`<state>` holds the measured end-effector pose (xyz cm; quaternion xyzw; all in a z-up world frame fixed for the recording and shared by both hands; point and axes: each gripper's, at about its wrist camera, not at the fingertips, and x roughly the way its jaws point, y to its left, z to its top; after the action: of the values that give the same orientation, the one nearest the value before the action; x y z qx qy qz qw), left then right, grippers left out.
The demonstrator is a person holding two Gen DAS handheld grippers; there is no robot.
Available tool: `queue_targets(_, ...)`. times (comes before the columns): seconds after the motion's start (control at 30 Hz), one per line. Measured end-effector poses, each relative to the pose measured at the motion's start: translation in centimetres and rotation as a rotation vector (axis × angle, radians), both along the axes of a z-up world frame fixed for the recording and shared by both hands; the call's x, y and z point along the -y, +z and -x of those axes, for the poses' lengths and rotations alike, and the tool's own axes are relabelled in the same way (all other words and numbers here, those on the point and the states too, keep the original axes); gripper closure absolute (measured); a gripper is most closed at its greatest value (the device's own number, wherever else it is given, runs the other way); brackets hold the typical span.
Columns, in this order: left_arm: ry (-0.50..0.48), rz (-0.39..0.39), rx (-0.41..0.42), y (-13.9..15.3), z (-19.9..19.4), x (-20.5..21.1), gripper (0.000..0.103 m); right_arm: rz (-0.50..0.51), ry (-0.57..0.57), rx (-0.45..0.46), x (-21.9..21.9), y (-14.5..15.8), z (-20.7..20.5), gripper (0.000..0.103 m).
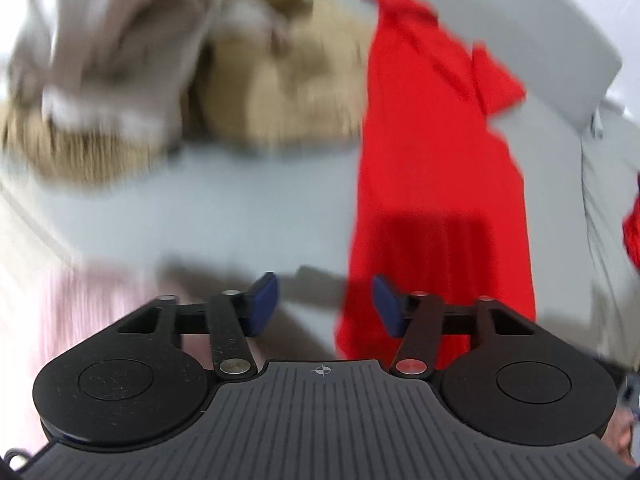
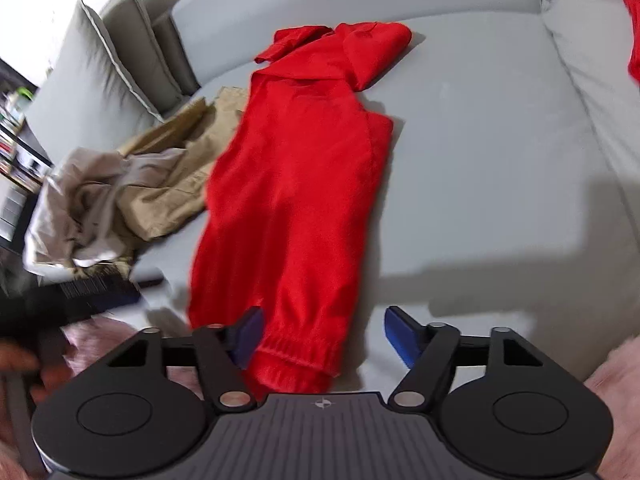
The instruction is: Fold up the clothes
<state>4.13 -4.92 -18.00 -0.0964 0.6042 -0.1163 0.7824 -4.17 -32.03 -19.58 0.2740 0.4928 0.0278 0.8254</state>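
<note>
A red garment (image 2: 296,184) lies folded lengthwise in a long strip on the grey sofa seat (image 2: 472,152); it also shows in the left wrist view (image 1: 432,152). My right gripper (image 2: 324,336) is open, its jaws either side of the garment's near hem (image 2: 296,360), just above it. My left gripper (image 1: 324,304) is open and empty, hovering over the seat at the garment's left edge near the hem. The left wrist view is blurred.
A beige garment (image 2: 180,184) and a crumpled light grey one (image 2: 80,196) lie left of the red garment. Grey cushions (image 2: 108,68) stand at the sofa's back left. Another red cloth (image 2: 634,36) lies on the right armrest. A pink rug (image 1: 48,312) lies below the seat edge.
</note>
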Motion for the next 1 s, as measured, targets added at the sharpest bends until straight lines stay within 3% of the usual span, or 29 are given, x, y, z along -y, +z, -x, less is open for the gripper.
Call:
queue_targets(0.1, 0.037, 0.095, -0.069, -0.3, 1.3, -0.5, 0.063, -0.019, 0.001, 0.035, -0.1, 0.4, 0.7, 0.042)
queue_targets(0.3, 0.115, 0.147, -0.081, -0.7, 0.7, -0.2, 0.067, -0.052, -0.026, 0.040, 1.0, 0.3, 2.0, 0.042)
queue_targets(0.5, 0.126, 0.154, -0.127, -2.0, 0.4, 0.9, 0.067, -0.075, -0.042, 0.030, 1.5, -0.3, 2.8, 0.041)
queue_targets(0.7, 0.114, 0.125, -0.119, -4.1, -0.7, 2.1, 0.065, -0.061, -0.030, 0.023, 1.4, -0.7, 2.5, 0.041)
queue_targets(0.77, 0.099, 0.125, -0.117, -4.5, -0.8, 2.4, 0.074, -0.053, -0.028, 0.020, 1.4, -0.7, 2.2, 0.041)
queue_targets(0.83, 0.100, 0.133, -0.107, -4.1, -0.5, 2.3, 0.093, -0.044, -0.028, 0.019, 1.3, -0.8, 2.1, 0.041)
queue_targets(1.0, 0.106, 0.194, -0.091, -1.2, 1.8, 1.1, 0.096, -0.022, -0.025, 0.036, 1.4, -0.4, 2.1, 0.041)
